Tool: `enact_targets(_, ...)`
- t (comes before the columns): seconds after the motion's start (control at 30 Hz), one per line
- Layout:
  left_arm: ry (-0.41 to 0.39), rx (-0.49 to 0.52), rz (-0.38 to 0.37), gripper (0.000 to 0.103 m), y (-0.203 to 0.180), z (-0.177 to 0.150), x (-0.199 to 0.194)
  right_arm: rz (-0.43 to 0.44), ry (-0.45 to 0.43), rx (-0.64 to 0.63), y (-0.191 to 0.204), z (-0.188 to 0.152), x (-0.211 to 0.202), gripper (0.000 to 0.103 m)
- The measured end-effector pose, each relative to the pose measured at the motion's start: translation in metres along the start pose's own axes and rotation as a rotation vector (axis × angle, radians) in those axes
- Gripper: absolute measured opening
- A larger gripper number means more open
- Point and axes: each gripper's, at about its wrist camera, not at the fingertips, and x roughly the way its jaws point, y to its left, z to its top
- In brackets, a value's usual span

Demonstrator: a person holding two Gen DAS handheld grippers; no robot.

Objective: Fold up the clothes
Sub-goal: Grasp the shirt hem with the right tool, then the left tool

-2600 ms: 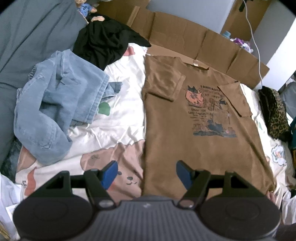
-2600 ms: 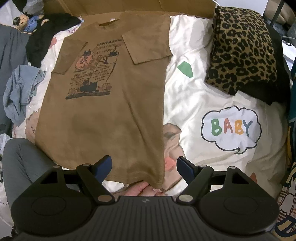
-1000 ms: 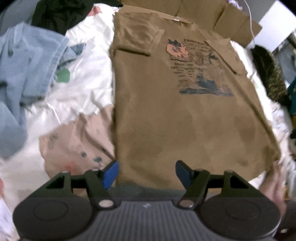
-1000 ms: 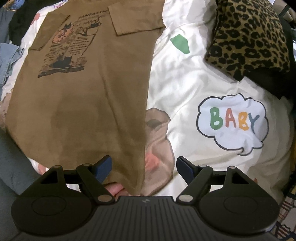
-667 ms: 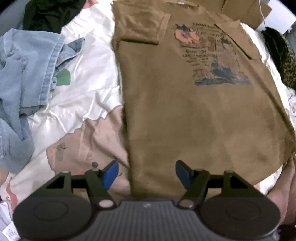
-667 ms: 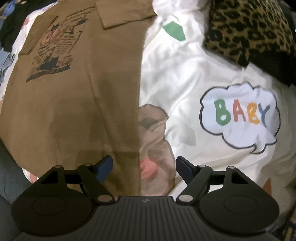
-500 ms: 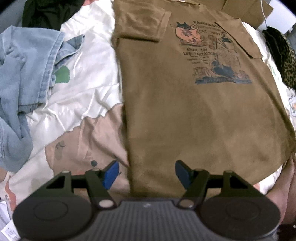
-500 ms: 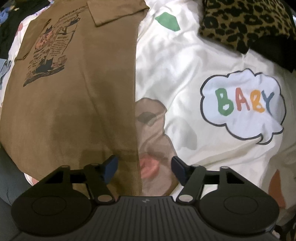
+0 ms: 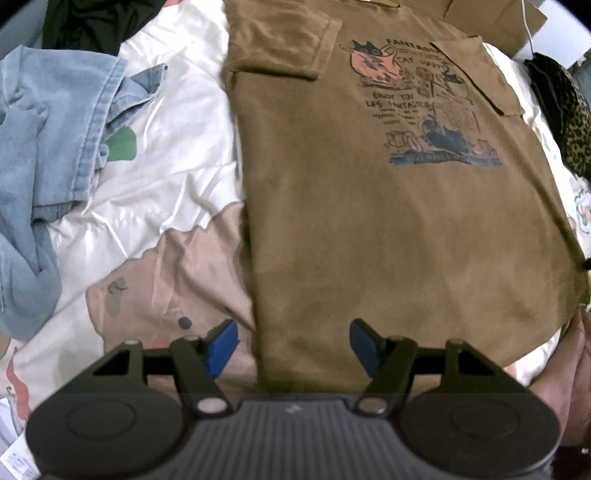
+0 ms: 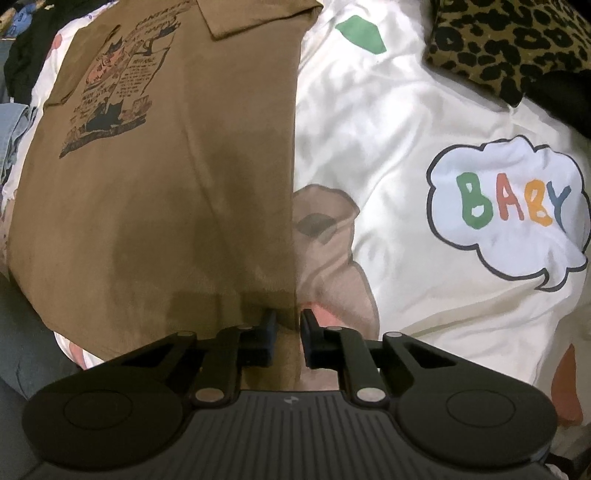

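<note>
A brown T-shirt [image 9: 388, 206] with a cat print lies flat on the bed, both sleeves folded inward. It also shows in the right wrist view [image 10: 177, 177]. My left gripper [image 9: 293, 341] is open, its blue fingertips [image 9: 221, 343] straddling the shirt's bottom left corner at the hem. My right gripper [image 10: 288, 325] is nearly closed on the shirt's bottom right corner, with the hem between its jaws.
Blue denim clothing [image 9: 48, 147] and a black garment [image 9: 85, 22] lie left of the shirt. A leopard-print garment [image 10: 509, 40] lies at the far right. The white bedsheet [image 10: 406, 129] carries a "BABY" print [image 10: 509, 206]. Cardboard [image 9: 491, 22] stands behind.
My right gripper has closed from wide open onto the shirt's bottom right corner. My left gripper stayed open and edged closer to the bottom left hem.
</note>
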Motion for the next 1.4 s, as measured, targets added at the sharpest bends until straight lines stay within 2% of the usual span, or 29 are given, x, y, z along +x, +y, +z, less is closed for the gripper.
enact_targets(0.13, -0.002, -0.001, 0.000, 0.070, 0.001, 0.000, 0.000, 0.010, 0.006, 0.040, -0.007, 0.000, 0.003, 0.023)
enact_targets(0.23, -0.002, -0.006, -0.004, 0.070, 0.001, 0.000, 0.001, 0.028, 0.022, 0.080, -0.013, -0.003, 0.010, 0.036)
enact_targets(0.43, -0.009, -0.023, -0.020, 0.070, 0.007, 0.000, 0.001, 0.066, 0.051, 0.150, -0.022, -0.012, 0.028, 0.037)
enact_targets(0.53, -0.012, -0.032, -0.021, 0.069, 0.008, 0.000, 0.000, 0.076, 0.029, 0.140, -0.022, -0.016, 0.034, 0.037)
enact_targets(0.63, -0.014, -0.045, -0.021, 0.069, 0.004, -0.003, 0.001, 0.090, 0.020, 0.123, -0.021, -0.016, 0.035, 0.026)
enact_targets(0.67, -0.012, -0.046, -0.021, 0.069, 0.003, -0.004, 0.001, 0.093, 0.023, 0.109, -0.019, -0.016, 0.033, 0.017)
enact_targets(0.77, 0.017, -0.052, -0.046, 0.069, 0.005, -0.002, 0.003, 0.094, 0.032, 0.081, -0.014, -0.013, 0.027, 0.003)
enact_targets(0.83, 0.071, -0.028, -0.096, 0.069, 0.005, 0.002, 0.008, 0.096, 0.043, 0.094, -0.012, -0.010, 0.021, 0.002)
enact_targets(0.9, 0.094, 0.009, -0.112, 0.070, 0.006, 0.008, 0.012, 0.106, 0.041, 0.100, -0.010, -0.008, 0.015, 0.002)
enact_targets(0.97, 0.123, 0.007, -0.071, 0.070, 0.009, 0.017, 0.021, 0.108, 0.032, 0.083, -0.006, -0.006, 0.012, 0.002)
enact_targets(1.17, 0.250, -0.002, -0.058, 0.066, 0.022, 0.036, 0.054, 0.096, 0.051, 0.083, -0.009, -0.007, 0.017, 0.002)
enact_targets(1.23, 0.280, -0.012, -0.076, 0.062, 0.025, 0.038, 0.060, 0.102, 0.053, 0.089, -0.011, -0.009, 0.017, 0.002)
enact_targets(1.27, 0.290, -0.012, -0.087, 0.053, 0.027, 0.038, 0.063, 0.106, 0.053, 0.093, -0.013, -0.009, 0.017, 0.002)
enact_targets(1.3, 0.296, -0.010, -0.098, 0.040, 0.028, 0.038, 0.064, 0.109, 0.053, 0.098, -0.014, -0.010, 0.017, 0.002)
enact_targets(1.37, 0.303, 0.013, -0.083, 0.024, 0.030, 0.038, 0.066, 0.113, 0.053, 0.102, -0.015, -0.010, 0.018, 0.002)
enact_targets(1.4, 0.305, 0.017, -0.082, 0.019, 0.032, 0.037, 0.066, 0.115, 0.053, 0.104, -0.016, -0.011, 0.018, 0.002)
